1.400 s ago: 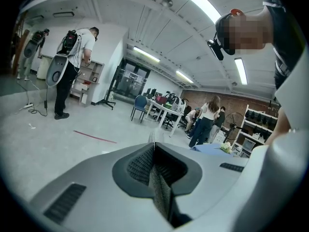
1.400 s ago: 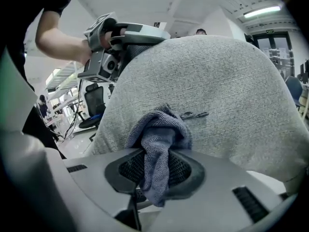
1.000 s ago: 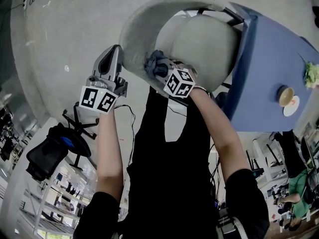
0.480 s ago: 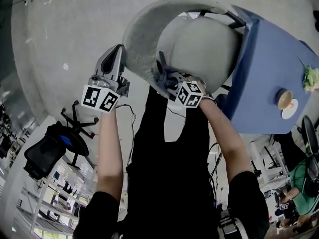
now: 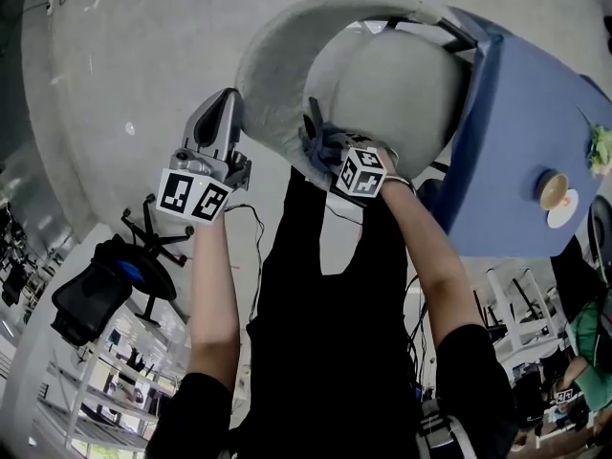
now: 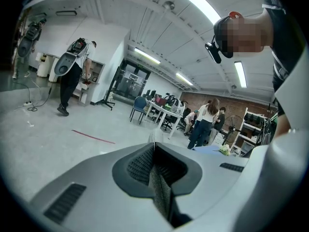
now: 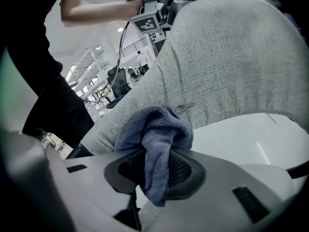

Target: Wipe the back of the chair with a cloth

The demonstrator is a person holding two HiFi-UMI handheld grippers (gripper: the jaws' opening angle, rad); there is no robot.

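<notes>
The chair's curved grey fabric back (image 5: 273,51) arches over its round seat (image 5: 387,79) in the head view. My right gripper (image 5: 314,134) is shut on a blue-grey cloth (image 5: 327,144) and presses it against the lower edge of the back. In the right gripper view the cloth (image 7: 154,129) bunches out of the jaws against the grey fabric (image 7: 227,57). My left gripper (image 5: 226,111) is shut and holds nothing, close beside the outer face of the back. Its view looks across the room past its fingertips (image 6: 154,146).
A blue table (image 5: 535,113) stands right behind the chair, with a cup on a saucer (image 5: 552,191) and a small plant (image 5: 601,146). A black office chair (image 5: 96,290) stands at lower left, and a cable (image 5: 251,220) lies on the concrete floor. People stand far off (image 6: 205,122).
My right gripper has slid the cloth a little rightward and downward along the chair back, so less cloth shows in the head view. The left gripper has hardly moved.
</notes>
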